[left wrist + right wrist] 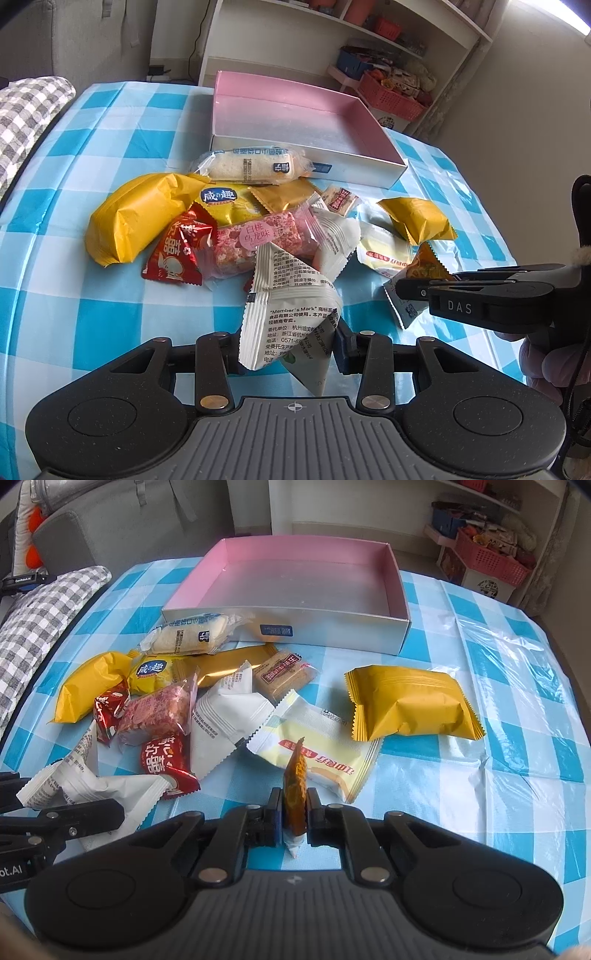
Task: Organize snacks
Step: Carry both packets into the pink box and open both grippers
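A pile of wrapped snacks (pixel 255 229) lies on the blue checked tablecloth in front of an open pink-lined box (pixel 295 122), which holds nothing. My left gripper (pixel 288 343) is shut on a white snack packet (pixel 288 314) with black print, held above the cloth. My right gripper (pixel 294 812) is shut on a thin orange snack packet (pixel 295 786), held edge-on. The right gripper also shows in the left wrist view (pixel 406 288), at the right of the pile. The box (pixel 288 590) sits beyond the pile in the right wrist view.
A lone yellow packet (pixel 410 705) lies right of the pile, a pale yellow packet (pixel 321 753) just ahead of my right gripper. A checked cushion (pixel 40 627) is at the left table edge. Shelves with red baskets (pixel 491 561) stand behind.
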A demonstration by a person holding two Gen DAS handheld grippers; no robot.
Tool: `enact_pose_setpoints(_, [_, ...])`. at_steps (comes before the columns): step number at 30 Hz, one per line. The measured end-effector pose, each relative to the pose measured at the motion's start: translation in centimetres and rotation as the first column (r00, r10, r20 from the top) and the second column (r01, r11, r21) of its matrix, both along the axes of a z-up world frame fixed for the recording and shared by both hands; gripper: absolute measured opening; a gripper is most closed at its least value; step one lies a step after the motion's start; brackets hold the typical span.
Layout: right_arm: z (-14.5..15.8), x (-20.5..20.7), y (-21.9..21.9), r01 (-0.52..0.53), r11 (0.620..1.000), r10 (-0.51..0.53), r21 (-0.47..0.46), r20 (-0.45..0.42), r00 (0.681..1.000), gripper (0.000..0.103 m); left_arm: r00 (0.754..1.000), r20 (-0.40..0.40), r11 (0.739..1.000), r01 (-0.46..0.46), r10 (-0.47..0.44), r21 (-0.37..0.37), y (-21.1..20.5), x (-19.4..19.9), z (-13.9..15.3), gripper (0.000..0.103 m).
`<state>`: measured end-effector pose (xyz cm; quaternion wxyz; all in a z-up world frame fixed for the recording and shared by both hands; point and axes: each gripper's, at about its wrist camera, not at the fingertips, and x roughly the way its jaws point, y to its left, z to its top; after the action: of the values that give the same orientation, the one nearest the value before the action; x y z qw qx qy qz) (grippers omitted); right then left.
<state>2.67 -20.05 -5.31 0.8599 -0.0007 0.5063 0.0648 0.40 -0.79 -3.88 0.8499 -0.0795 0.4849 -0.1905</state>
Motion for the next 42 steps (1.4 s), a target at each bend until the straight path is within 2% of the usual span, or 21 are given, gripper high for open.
enact_pose_setpoints(6, [2.2,-0.8,-0.8,0.009,0.999,-0.011,0.048,0.051,0.999,0.01,1.0,0.011,1.0,-0.001,0.001,-0.012,-0.4,-0.1,1.1,0.038])
enact_pose_setpoints(12, [4.6,0.0,-1.2,0.029,0.995,-0.038,0.093,0.105,0.994,0.01,0.998,0.058,1.0,-0.009,0.008,0.018,-1.2,1.2,3.0,0.038])
enact_pose_setpoints(18, [5.6,3.5,-2.1,0.068,0.989,-0.082,0.13,0.102,0.991,0.01,0.993,0.108,0.998,-0.051,0.046,0.043,-1.2,5.1,5.1,0.038])
enact_pose_setpoints(23, [5.8,7.2,-3.2,0.119,0.97,-0.144,0.213,0.102,0.984,0.01,0.987,0.134,0.994,-0.096,0.088,0.05,-1.3,9.6,5.6,0.038])
enact_pose_setpoints(30, [4.9,11.7,-4.0,0.175,0.937,-0.22,0.303,0.119,0.968,0.01,0.977,0.163,0.989,-0.145,0.141,0.014,-1.8,15.1,4.0,0.038])
enact_pose_setpoints(34, [3.9,12.9,-4.0,0.174,0.936,-0.221,0.306,0.126,0.967,0.01,0.971,0.168,0.986,-0.168,0.168,-0.015,-1.9,17.3,2.1,0.038])
enact_pose_setpoints(39, [2.3,14.5,-4.7,0.205,0.924,-0.245,0.324,0.089,0.965,0.01,0.967,0.197,0.984,-0.172,0.159,0.053,-2.7,18.9,0.3,0.038])
enact_pose_setpoints(42, [1.5,15.0,-4.8,0.219,0.921,-0.255,0.323,0.072,0.964,0.01,0.967,0.191,0.983,-0.181,0.171,0.04,-2.7,19.5,-0.2,0.038])
